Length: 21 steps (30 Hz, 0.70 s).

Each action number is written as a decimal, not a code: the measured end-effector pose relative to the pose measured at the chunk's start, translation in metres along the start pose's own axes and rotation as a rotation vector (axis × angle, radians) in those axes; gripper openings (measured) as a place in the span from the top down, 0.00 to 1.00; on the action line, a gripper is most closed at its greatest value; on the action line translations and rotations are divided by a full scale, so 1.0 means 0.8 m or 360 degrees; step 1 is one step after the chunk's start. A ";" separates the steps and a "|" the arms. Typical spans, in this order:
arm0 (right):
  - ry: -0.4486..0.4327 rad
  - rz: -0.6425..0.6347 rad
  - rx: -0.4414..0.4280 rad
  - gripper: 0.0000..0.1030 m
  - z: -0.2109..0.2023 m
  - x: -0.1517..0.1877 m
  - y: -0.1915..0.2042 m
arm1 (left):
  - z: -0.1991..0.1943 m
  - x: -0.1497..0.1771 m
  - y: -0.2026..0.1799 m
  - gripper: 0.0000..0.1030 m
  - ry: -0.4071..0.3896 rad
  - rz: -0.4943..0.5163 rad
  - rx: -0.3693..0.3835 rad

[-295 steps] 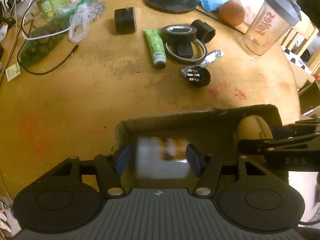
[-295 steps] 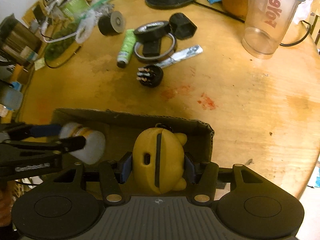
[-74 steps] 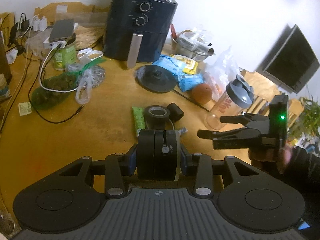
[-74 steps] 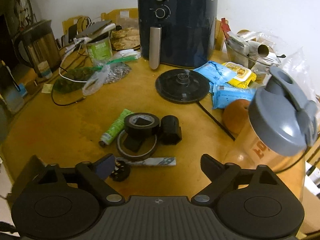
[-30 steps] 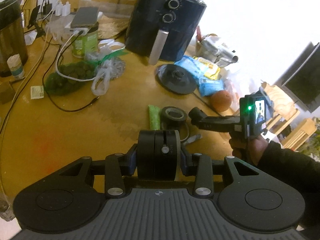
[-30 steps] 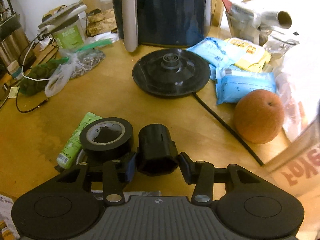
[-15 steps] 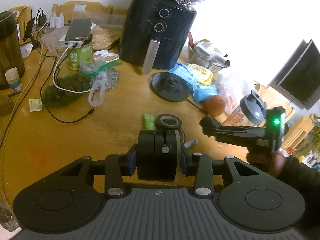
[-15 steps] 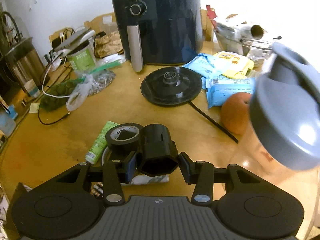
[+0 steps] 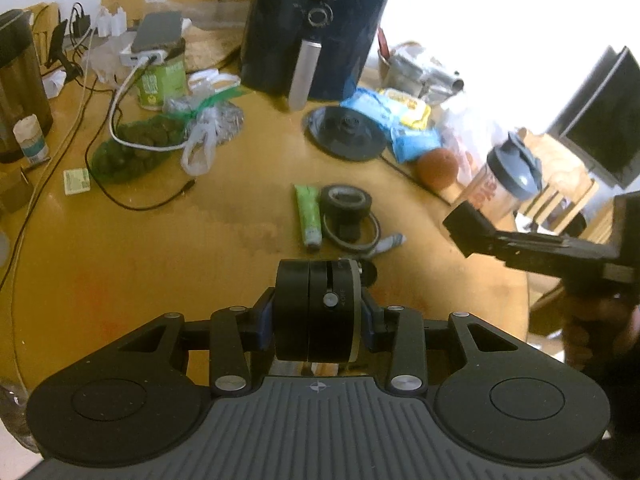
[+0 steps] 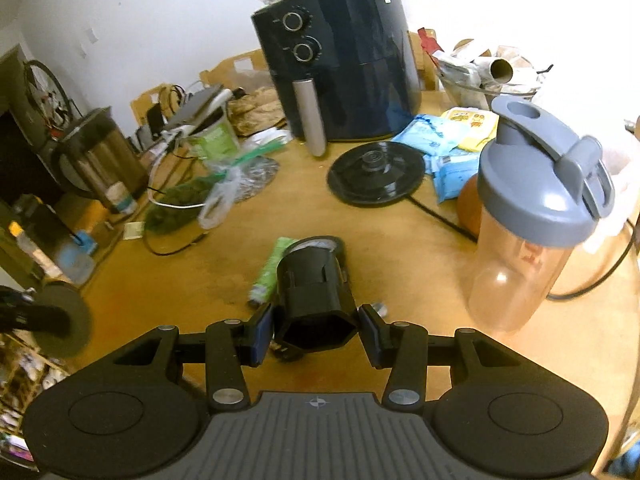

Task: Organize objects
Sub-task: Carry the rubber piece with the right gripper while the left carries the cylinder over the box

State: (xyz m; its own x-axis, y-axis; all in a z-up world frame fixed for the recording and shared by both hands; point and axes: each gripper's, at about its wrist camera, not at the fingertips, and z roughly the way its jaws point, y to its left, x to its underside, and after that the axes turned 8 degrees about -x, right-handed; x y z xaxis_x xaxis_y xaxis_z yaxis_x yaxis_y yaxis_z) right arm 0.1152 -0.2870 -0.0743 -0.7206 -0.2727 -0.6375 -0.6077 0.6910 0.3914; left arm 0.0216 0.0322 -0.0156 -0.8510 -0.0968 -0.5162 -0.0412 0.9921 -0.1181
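My left fingers (image 9: 318, 314) squeeze a round black puck (image 9: 316, 310) above the bench (image 9: 160, 248). My right fingers (image 10: 318, 334) squeeze a black plug piece (image 10: 314, 300), up off the bench.

The round table (image 9: 168, 248) is showing worn, stained wood with a dull sheen, and the air fryer (image 10: 348, 64) is gleaming in glossy dark plastic with a brushed metal handle and 2 shiny metal-ringed knobs. The shaker bottle (image 10: 532, 216) is looking like clear smooth plastic under a matt grey plastic lid, while the kettle (image 10: 100, 156) is reflecting as brushed steel. The black cylinder (image 9: 316, 312) and the hexagonal socket piece (image 10: 316, 308) are appearing as matt black plastic, and the bags (image 9: 200, 140) as thin crinkled glossy film.
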 end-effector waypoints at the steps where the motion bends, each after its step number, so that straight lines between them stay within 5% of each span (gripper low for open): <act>1: 0.0005 0.0007 -0.0015 0.53 -0.003 0.003 0.004 | 0.002 0.004 -0.001 0.61 0.0012 0.0014 0.0002; 11: 0.0121 -0.0037 -0.0163 0.53 -0.015 0.038 0.038 | 0.028 0.032 -0.005 0.61 0.0155 0.0075 -0.0005; 21: 0.0403 -0.0069 -0.0260 0.53 0.007 0.071 0.054 | 0.057 0.052 0.000 0.61 0.0334 0.0105 -0.0044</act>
State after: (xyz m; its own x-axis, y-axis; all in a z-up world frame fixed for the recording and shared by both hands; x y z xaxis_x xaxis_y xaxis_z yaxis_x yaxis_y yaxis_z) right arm 0.0498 -0.2692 -0.0976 -0.7406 -0.4719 -0.4784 -0.6706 0.5640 0.4819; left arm 0.0099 0.0241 -0.0761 -0.9425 -0.0159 -0.3337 0.0062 0.9979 -0.0649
